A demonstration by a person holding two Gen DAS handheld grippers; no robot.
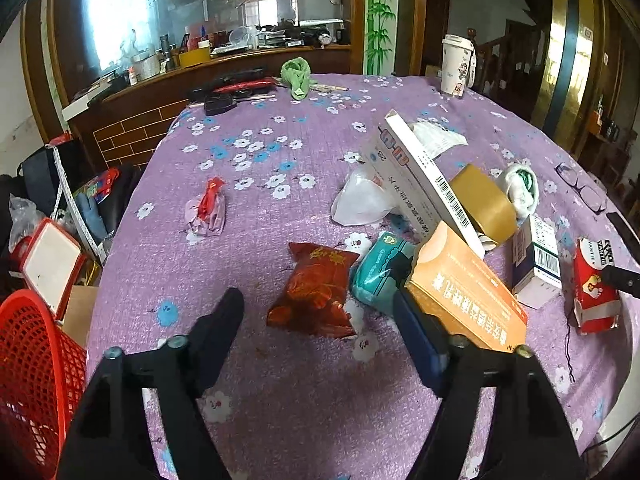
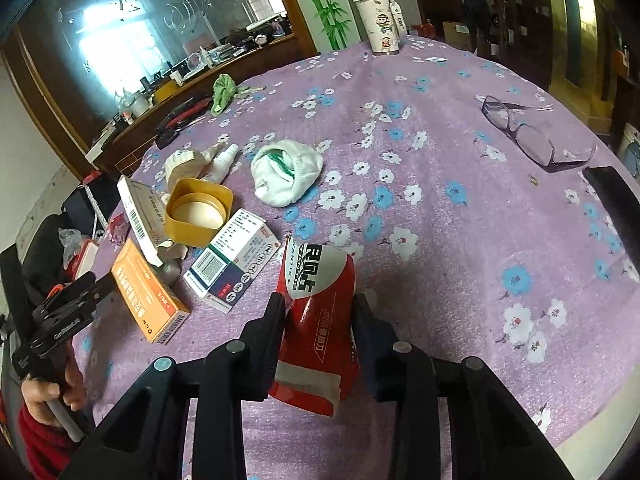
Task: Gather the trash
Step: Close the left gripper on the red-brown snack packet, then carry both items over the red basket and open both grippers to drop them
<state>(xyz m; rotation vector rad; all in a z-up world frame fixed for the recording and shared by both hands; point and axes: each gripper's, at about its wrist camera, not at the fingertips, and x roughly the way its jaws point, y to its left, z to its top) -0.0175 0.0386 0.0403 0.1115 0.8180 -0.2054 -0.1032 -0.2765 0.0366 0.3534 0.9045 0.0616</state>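
My right gripper (image 2: 318, 312) has its jaws pressed on a red-and-white carton (image 2: 316, 320) lettered "VANTIE", low over the purple flowered surface (image 2: 460, 240); my left gripper (image 1: 320, 312) stands open, its right jaw touching an orange box (image 1: 464, 284), Chinese print unreadable. Beyond lie a red snack packet (image 1: 316, 288), a barcoded white-and-blue box (image 2: 234, 258) and a sticker-covered cup (image 2: 378, 20).

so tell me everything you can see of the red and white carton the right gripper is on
The red and white cardboard carton is a slim, crumpled box with a white upper panel printed in dark lettering, a glossy red body with white characters, and a pale band near its lower end. Its top flap is bent open and the sides are dented. It stands tilted on the purple flowered tablecloth, squeezed between the black fingers of the right gripper, one pad on each side. A white and blue medicine box lies close to its left, apparently apart.
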